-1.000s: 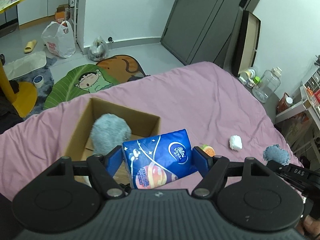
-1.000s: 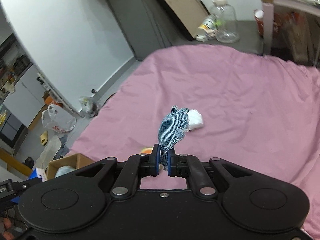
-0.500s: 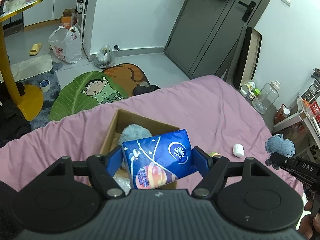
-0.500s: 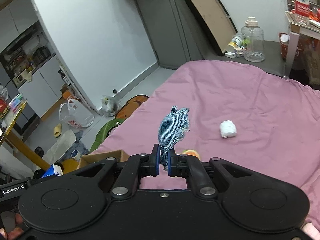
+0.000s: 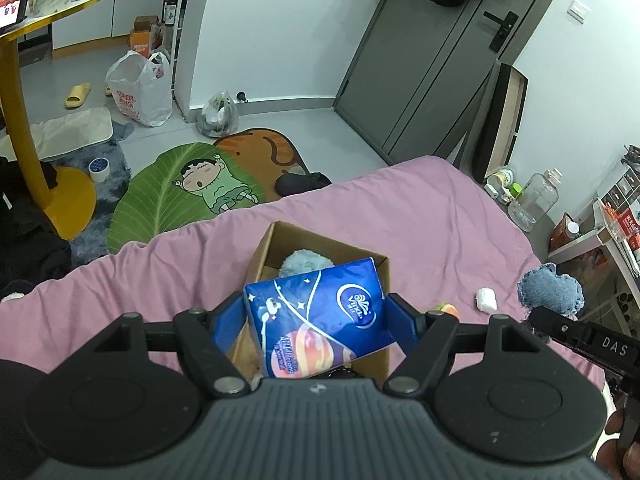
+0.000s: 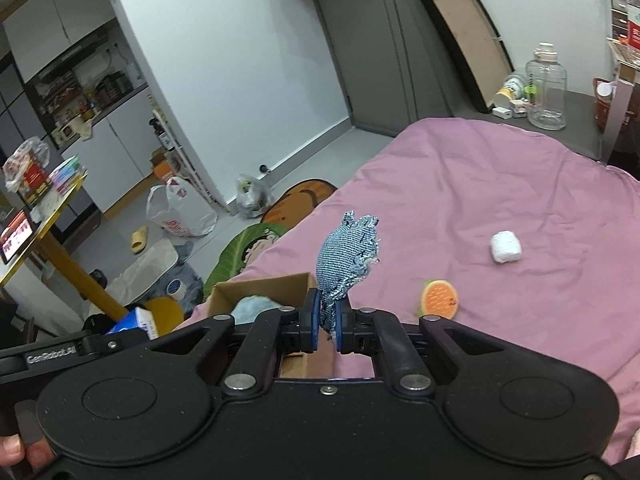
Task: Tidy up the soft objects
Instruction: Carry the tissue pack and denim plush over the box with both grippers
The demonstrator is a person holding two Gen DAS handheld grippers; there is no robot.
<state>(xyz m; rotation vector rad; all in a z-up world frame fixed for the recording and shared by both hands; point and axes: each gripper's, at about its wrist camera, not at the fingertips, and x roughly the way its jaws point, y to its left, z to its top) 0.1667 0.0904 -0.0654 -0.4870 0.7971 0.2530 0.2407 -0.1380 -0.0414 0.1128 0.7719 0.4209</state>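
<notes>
Both hand-held units are drawing back and upward from the bed. Ahead of the left gripper (image 5: 316, 322), the cardboard box (image 5: 280, 244) is shrinking and sliding in behind the held tissue pack (image 5: 320, 320); more floor and door are entering view beyond it. To its right, the denim piece (image 5: 550, 290) is rising clear of the bedding. Ahead of the right gripper (image 6: 327, 326), the white roll (image 6: 506, 247) is moving off to the right, the orange slice toy (image 6: 439, 299) is emerging fully, and the box (image 6: 260, 286) with its fluffy blue ball (image 6: 254, 308) is coming closer on the left.
</notes>
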